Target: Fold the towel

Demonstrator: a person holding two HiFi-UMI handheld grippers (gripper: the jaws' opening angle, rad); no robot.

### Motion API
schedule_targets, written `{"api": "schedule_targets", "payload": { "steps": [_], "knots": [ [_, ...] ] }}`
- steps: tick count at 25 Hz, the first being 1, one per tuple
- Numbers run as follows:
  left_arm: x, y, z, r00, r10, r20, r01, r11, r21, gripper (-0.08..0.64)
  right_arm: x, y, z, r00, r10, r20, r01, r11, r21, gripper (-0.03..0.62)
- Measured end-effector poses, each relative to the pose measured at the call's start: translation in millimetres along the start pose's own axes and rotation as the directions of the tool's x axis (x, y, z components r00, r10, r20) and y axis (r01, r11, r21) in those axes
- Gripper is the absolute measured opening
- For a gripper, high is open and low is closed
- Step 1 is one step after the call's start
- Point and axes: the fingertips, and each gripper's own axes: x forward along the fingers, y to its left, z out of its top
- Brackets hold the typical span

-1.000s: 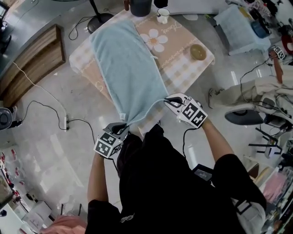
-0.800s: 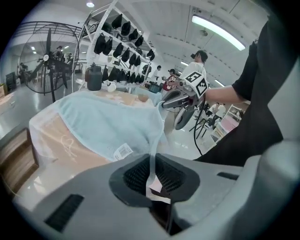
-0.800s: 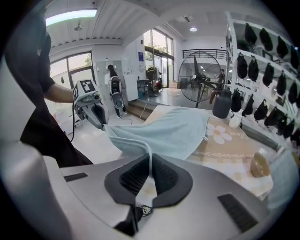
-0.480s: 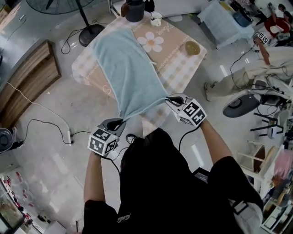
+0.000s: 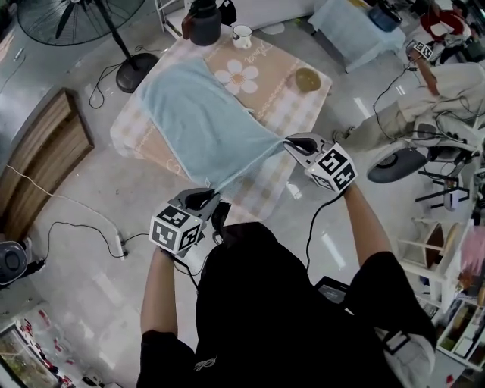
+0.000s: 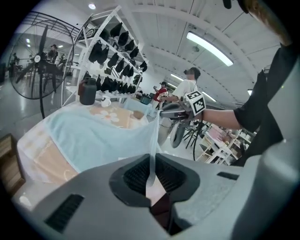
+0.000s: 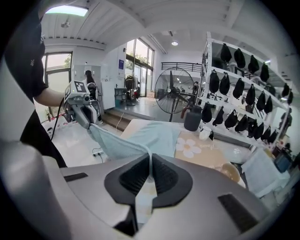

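A light blue towel lies lengthwise across a low table with a checked and flowered cloth. Its near edge is lifted off the table and stretched between my two grippers. My left gripper is shut on the near left corner, and the thin towel edge runs between its pads. At the near right corner my right gripper is shut too, with the cloth pinched between its jaws. The far end of the towel still rests flat on the table.
A dark jug, a white cup and a small bowl stand on the table's far side. A floor fan is at far left, cables cross the floor, and another person sits at right.
Both grippers have risen with the towel's near corners, lifting its near edge higher off the table. The head view has shifted, so the table sits further up the picture.
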Motion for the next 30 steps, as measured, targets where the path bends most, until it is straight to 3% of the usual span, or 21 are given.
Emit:
{"api": "schedule_targets", "payload": {
  "steps": [4,10,15,20,30],
  "knots": [
    [-1,37,27,0.999,-0.001,-0.036,0.001,1.0,0.0,0.041,20,-17,9,0.999,-0.026,0.019,0.026,1.0,0.017,0.017],
    [11,78,61,0.998,-0.052,-0.043,0.049,0.996,-0.071,0.041,49,-70,33,0.998,-0.023,0.055,0.022,1.0,0.02,0.017],
    [24,121,77,0.992,-0.033,-0.124,0.03,0.999,-0.026,0.041,81,-102,54,0.998,0.023,0.051,-0.022,1.0,-0.009,0.016],
    [16,163,98,0.99,-0.005,-0.143,0.003,1.0,-0.014,0.041,113,-124,76,0.999,0.043,0.021,-0.042,0.999,-0.031,0.016],
    [4,242,111,0.97,-0.11,-0.216,0.112,0.994,-0.003,0.041,179,-146,101,1.0,-0.002,-0.029,0.002,1.0,-0.001,0.017]
  ]
}}
